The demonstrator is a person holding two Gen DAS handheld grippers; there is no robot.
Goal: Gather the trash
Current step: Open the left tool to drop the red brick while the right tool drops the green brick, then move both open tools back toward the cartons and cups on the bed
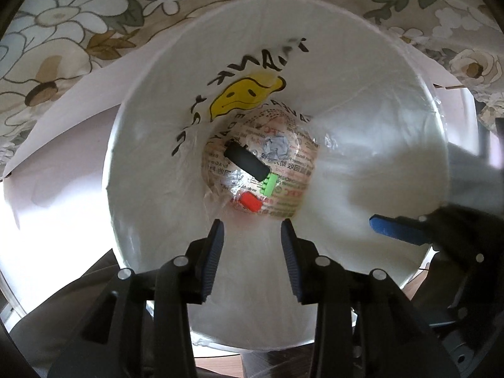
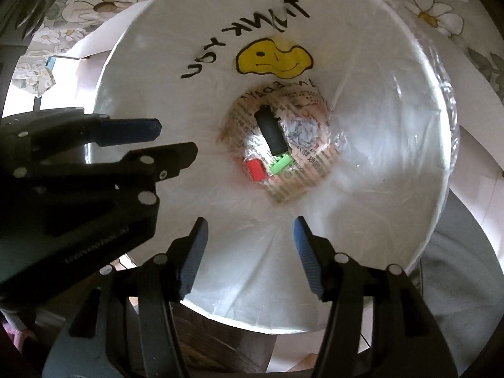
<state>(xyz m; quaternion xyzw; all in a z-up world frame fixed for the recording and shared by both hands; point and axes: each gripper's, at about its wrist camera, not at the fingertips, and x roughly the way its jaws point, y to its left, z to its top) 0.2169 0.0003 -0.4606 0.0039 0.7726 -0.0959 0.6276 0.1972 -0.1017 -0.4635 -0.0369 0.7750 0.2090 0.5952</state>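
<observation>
Glossy, seemingly thin plastic bag (image 1: 362,119)

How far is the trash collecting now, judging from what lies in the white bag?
Done: a black piece, a red block, a green block and a crumpled paper ball lie at the bottom of the bag. In hand: nothing; the left tongs and the right tongs are open over the bag. Left: no other trash shows in these views, so I cannot tell.
</observation>
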